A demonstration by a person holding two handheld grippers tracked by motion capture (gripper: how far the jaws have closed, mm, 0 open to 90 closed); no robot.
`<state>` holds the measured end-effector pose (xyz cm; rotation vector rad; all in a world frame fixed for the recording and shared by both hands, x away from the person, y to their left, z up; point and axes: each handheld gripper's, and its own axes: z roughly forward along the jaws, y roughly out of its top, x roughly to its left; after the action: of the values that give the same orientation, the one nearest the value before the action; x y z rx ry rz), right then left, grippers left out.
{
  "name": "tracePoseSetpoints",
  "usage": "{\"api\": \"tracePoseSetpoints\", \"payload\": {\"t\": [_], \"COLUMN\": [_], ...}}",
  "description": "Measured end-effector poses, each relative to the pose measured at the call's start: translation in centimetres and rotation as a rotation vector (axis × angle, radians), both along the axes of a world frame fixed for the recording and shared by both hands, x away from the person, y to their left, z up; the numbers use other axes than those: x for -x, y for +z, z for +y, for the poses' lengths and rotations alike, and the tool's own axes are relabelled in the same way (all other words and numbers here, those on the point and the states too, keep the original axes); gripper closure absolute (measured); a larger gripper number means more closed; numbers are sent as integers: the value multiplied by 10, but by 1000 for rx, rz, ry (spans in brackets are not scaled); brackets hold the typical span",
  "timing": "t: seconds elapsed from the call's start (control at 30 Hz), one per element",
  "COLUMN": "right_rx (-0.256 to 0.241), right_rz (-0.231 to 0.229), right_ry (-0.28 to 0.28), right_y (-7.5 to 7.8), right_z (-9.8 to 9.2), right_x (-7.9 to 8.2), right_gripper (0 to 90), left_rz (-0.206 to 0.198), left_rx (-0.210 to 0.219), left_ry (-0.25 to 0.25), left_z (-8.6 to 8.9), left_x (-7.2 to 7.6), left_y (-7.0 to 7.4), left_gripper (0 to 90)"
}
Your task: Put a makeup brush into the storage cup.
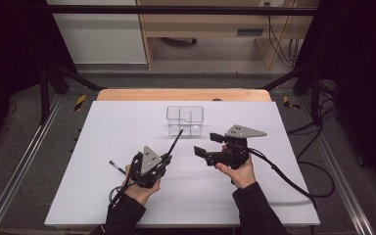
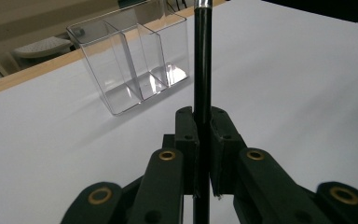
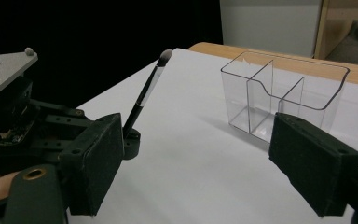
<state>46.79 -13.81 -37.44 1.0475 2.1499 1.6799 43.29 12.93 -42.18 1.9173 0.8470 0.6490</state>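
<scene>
**Left claw pinches brush**

Left gripper [image 1: 168,157] jaws pressed on a makeup brush [image 2: 202,70]: slim glossy black handle, silver ferrule, pale tip, angled up toward the tabletop's far edge. Right gripper [image 3: 200,168] spread wide, holding nothing. Beyond: clear divided organizer [image 1: 184,120] near far edge.

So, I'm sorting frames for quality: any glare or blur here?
High view: sharp on the white table, dark at the sides. Left gripper view: glare on the clear box floor, brush handle soft. Right gripper view: near claw pads blurred, black backdrop.
</scene>
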Motion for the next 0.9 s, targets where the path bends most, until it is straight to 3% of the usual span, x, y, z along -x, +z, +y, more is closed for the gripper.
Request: {"api": "tracePoseSetpoints", "payload": {"t": [0.9], "right_rx": [-97], "right_rz": [41], "right_ry": [-14], "right_y": [-18], "right_z": [18], "right_x": [-6], "right_gripper": [246], "left_rz": [11], "left_rx": [20], "left_ry": [14], "left_z": [-18], "left_x": [1], "left_y": [-4], "left_gripper": [831]}}
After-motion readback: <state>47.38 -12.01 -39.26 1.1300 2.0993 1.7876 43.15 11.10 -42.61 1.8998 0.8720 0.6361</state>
